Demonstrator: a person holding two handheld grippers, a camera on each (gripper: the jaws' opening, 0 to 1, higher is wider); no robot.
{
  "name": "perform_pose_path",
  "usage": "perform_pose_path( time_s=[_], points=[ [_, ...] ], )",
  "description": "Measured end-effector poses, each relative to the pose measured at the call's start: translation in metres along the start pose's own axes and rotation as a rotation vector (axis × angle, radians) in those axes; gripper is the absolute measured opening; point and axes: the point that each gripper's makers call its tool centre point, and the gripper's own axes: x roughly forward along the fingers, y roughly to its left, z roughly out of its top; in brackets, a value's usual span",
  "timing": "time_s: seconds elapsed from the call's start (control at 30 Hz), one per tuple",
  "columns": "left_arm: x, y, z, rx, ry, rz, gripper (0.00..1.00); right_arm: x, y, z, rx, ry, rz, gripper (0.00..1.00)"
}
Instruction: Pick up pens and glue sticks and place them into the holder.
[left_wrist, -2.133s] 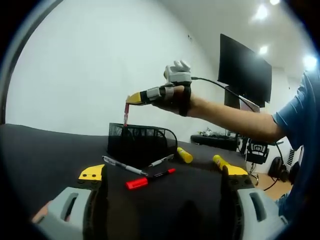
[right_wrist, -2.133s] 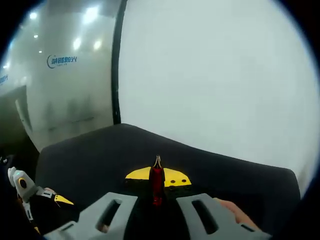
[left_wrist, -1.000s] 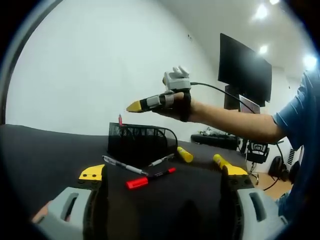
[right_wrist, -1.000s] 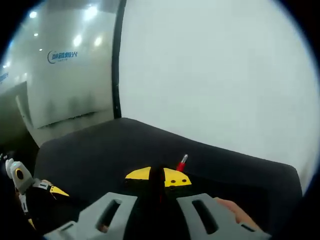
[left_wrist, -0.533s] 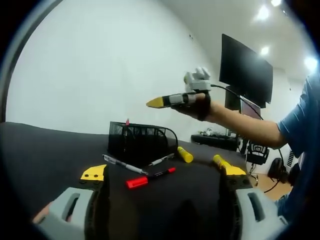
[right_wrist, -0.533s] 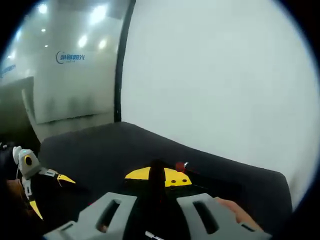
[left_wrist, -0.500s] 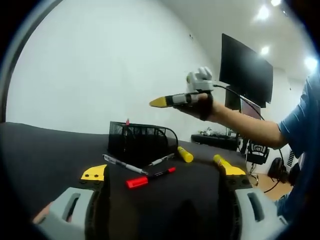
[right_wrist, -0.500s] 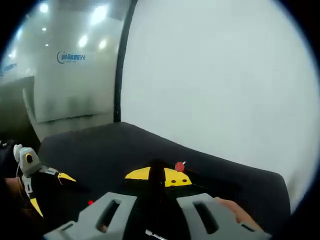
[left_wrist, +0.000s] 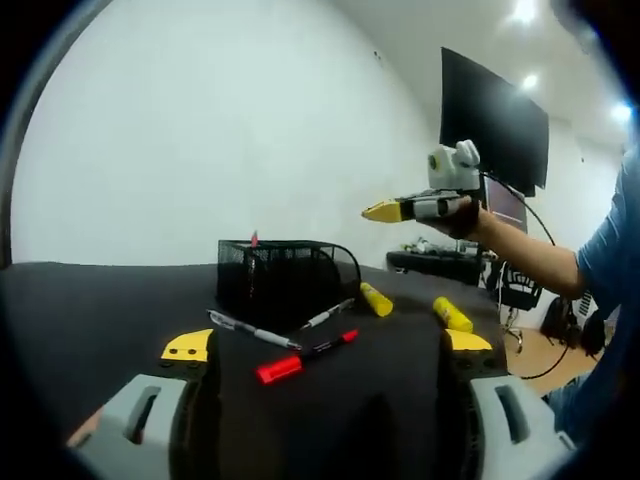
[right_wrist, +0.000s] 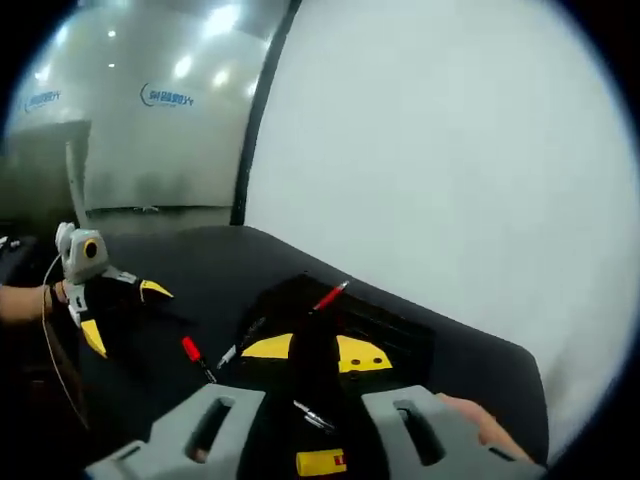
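Ahead of the left tool (left_wrist: 325, 350) stands the holder (left_wrist: 284, 272); pens (left_wrist: 250, 330) lie between, glue sticks (left_wrist: 376, 299) to its right.

Dark tabletop (left_wrist: 90, 310), black mesh holder (left_wrist: 285, 275) (red pen standing inside), loose pens (left_wrist: 250, 330), red marker (left_wrist: 278, 369), two yellow glue sticks (left_wrist: 376, 299)

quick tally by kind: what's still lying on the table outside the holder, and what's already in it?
Yellow glue sticks on the table: 2
Pens on the table: 3: red-capped marker, white pen, silver pen
Red pen in the black mesh holder: 1
Total: 6
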Motion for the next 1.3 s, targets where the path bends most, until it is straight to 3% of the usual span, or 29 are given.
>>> perform_pose_path(
  time_s=[0.13, 0.3, 0.5, 0.6, 0.8, 1.0, 1.2, 1.3],
  points=[
    [0.001, 0.007, 0.007, 0.032, 0.035, -0.004, 0.82, -0.016, 0.006, -0.007, 0.012, -0.03, 0.028, 0.16],
    [0.003, 0.017, 0.012, 0.075, 0.093, -0.012, 0.79, -0.04, 0.023, -0.017, -0.011, -0.134, 0.09, 0.18],
    [0.009, 0.023, 0.02, 0.157, 0.157, -0.037, 0.73, -0.055, 0.037, -0.038, -0.009, -0.16, 0.127, 0.24],
    [0.013, 0.03, 0.019, 0.182, 0.192, -0.036, 0.68, -0.062, 0.043, -0.045, 0.041, -0.189, 0.135, 0.25],
    [0.019, 0.044, 0.019, 0.255, 0.261, -0.04, 0.58, -0.075, 0.035, -0.073, 0.144, -0.224, 0.063, 0.22],
    [0.025, 0.061, 0.024, 0.315, 0.308, -0.033, 0.49, -0.084, 0.029, -0.084, 0.297, -0.286, 0.096, 0.22],
    [0.033, 0.075, 0.008, 0.484, 0.456, -0.043, 0.47, -0.085, 0.03, -0.094, 0.318, -0.294, 0.106, 0.22],
    [0.04, 0.076, 0.008, 0.488, 0.465, -0.051, 0.44, -0.084, 0.033, -0.097, 0.296, -0.287, 0.109, 0.23]
  ],
)
